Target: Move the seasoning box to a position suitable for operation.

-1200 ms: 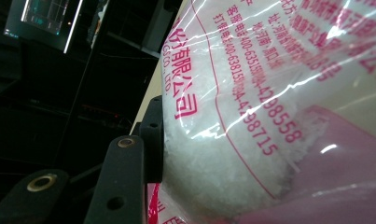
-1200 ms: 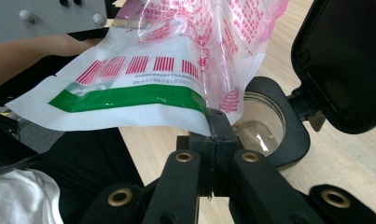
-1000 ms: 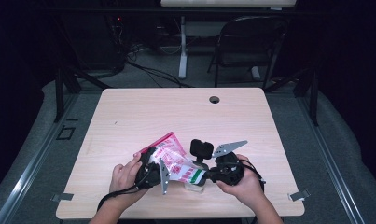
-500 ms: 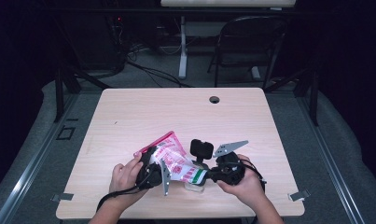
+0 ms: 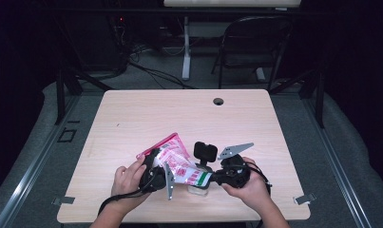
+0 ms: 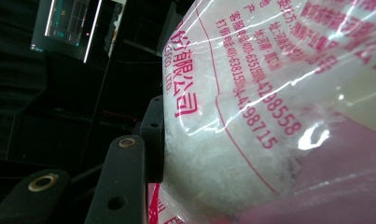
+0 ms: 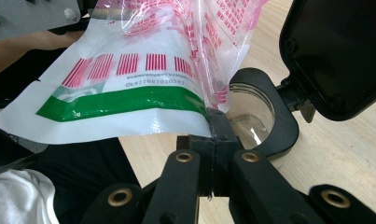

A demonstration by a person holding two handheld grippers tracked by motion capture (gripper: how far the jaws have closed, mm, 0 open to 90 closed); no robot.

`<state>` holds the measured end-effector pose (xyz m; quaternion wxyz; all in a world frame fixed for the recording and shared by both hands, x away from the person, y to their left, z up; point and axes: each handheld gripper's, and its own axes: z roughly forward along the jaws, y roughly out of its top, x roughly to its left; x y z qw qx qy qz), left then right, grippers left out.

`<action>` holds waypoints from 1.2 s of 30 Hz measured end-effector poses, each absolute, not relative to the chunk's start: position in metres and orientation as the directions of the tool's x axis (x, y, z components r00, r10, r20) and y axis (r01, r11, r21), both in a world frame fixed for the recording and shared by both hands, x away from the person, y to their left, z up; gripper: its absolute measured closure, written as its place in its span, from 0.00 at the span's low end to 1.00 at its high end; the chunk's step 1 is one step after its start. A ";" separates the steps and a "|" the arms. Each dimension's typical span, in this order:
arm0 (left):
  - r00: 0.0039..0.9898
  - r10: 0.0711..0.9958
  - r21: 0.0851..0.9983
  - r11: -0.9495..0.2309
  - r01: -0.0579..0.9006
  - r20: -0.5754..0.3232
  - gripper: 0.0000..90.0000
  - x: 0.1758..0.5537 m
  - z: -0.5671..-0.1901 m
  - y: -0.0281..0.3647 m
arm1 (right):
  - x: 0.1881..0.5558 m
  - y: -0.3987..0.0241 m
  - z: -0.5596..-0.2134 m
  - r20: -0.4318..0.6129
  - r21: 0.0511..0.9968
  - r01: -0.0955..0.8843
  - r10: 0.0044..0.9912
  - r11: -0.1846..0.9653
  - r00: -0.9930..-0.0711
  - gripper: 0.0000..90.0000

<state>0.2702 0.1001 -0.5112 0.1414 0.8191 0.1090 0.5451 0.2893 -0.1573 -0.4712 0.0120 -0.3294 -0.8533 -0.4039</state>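
High view: the wooden table (image 5: 132,118) carries a printed plastic bag (image 5: 177,164) of white granules near its front edge, over an open jar (image 7: 251,123) with a flipped-up black lid (image 7: 337,51). Left gripper (image 5: 156,176) clasps the bag's full body; right gripper (image 7: 212,126) is clenched on its lower corner. Judged best: keep that corner above the jar mouth and tilt gently so granules don't spill.

- A clear bag (image 6: 269,116) with pink print, holding white grains, presses against the left gripper's (image 6: 139,154) black jaw.
- Dark room behind.
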 end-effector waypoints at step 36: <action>0.345 0.304 0.324 -0.946 -0.002 0.888 0.68 0.266 -0.504 0.097 | 0.292 -0.159 -0.475 0.291 0.673 0.583 0.562 0.455 -0.774 1.00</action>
